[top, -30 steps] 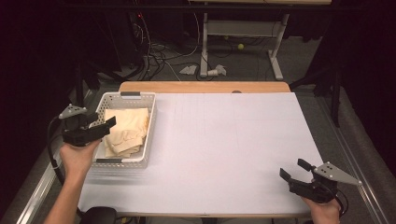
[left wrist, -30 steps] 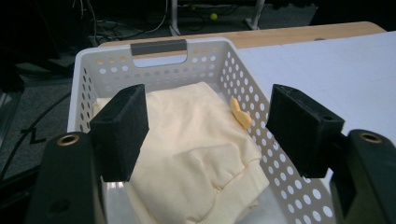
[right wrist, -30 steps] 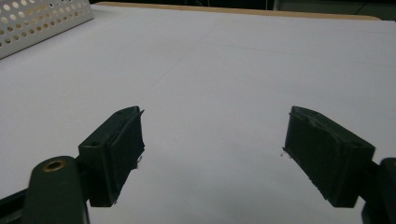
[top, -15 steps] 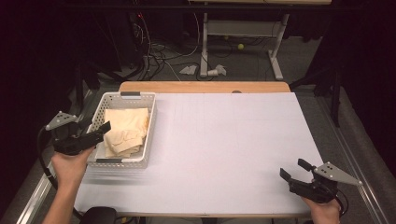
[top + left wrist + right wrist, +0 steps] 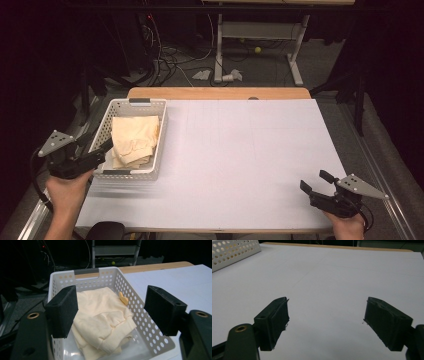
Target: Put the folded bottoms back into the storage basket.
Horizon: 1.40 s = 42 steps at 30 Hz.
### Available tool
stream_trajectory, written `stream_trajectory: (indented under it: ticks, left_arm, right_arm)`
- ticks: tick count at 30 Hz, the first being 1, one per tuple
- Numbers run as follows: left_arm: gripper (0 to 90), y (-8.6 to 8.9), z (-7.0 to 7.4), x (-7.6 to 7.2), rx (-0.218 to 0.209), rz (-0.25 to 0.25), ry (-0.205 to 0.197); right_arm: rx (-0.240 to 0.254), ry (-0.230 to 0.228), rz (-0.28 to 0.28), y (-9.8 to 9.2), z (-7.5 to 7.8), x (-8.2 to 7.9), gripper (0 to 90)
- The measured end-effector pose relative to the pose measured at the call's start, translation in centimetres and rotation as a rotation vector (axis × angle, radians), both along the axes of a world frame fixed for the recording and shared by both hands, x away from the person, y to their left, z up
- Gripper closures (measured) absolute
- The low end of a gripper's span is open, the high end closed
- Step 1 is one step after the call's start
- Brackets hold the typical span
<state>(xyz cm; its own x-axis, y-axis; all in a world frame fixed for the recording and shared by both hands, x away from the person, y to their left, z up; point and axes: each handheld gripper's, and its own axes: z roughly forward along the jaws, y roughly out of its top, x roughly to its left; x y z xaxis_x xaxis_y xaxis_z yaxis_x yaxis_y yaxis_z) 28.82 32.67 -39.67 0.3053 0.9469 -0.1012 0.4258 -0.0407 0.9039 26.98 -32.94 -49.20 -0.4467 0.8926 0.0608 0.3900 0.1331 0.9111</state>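
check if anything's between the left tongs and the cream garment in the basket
Only the white basket's near wall stands low between the open left tongs and the cream garment. From above nothing covers the garment; the basket is open-topped.

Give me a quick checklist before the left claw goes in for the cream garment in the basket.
1. Left claw open, nothing between its pads: ok.
2. Left claw pointed at the cream garment: ok.
3. Garment fully inside the white basket: ok.
4. Small orange piece against the basket wall, clear of the grasp path: cannot tell.
5. Right claw open, over bare white table, away from the basket: ok.
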Motion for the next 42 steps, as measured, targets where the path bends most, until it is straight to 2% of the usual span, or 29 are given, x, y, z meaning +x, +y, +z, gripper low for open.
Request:
stream_trajectory:
  ticks: [4,13,21,24,30,42]
  left_arm:
    - [25.9,0.1,-0.1,-0.5,0.01,0.001,0.0]
    - [25.9,-0.3,-0.4,-2.0,-0.005,-0.023,-0.026]
    - [26.0,-0.8,-1.1,-2.5,-0.012,-0.04,-0.024]
    - [26.1,-1.2,-2.1,-2.9,-0.014,-0.052,-0.027]
    - [26.3,-1.4,-2.9,-3.3,-0.025,-0.057,-0.031]
    - [26.3,-1.2,-5.3,-3.9,-0.041,-0.044,-0.008]
  right_arm:
    - [0.0,-0.003,0.002,0.0,0.0,0.0,20.2]
    - [-0.002,-0.003,0.001,0.0,0.0,0.0,20.2]
    - [-0.001,-0.004,0.0,0.0,0.0,0.0,20.2]
    - [-0.001,-0.005,0.001,0.0,0.0,0.0,20.2]
    - [-0.001,-0.005,0.0,0.0,0.0,-0.1,20.2]
    - [-0.002,-0.006,0.0,0.0,0.0,-0.1,20.2]
